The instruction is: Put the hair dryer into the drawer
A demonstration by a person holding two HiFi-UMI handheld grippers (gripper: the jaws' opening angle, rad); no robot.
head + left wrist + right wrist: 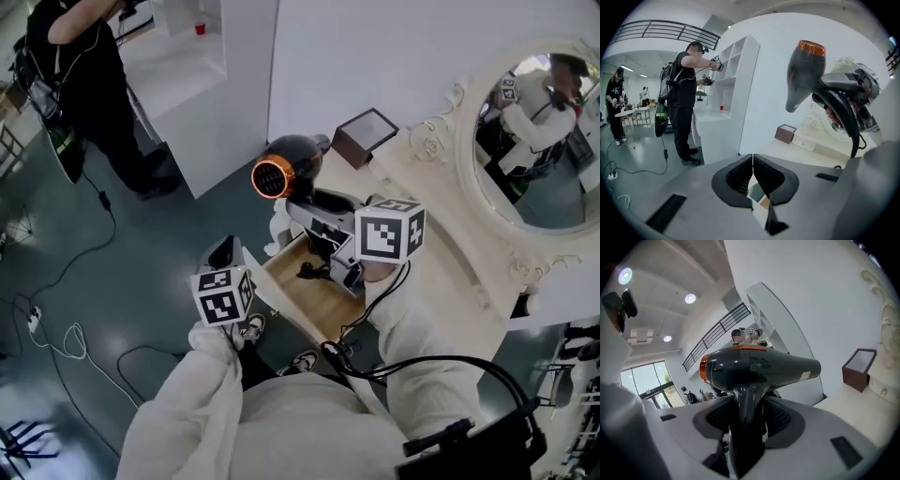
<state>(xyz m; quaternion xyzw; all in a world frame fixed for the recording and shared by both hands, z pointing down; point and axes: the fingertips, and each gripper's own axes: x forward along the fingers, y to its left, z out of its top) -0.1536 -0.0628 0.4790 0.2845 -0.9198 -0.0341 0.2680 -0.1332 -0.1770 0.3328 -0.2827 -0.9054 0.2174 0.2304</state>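
Right claw [747, 417] clamps the handle of a dark grey, orange-ringed hair dryer [759, 365], its white label [805, 376] unreadable, near an open wooden drawer [314, 298]; left claw [753, 171] pressed together, empty.

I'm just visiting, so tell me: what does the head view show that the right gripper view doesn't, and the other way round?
Only the head view shows the open drawer with its wooden bottom, the ornate mirror, and the person's own sleeves and shoes.

Only the right gripper view shows the right gripper close up, its jaws clamped on the handle of the hair dryer, plus ceiling lights and a railing.

Both show the dark hair dryer with its orange ring, and the brown box on the white dressing table.
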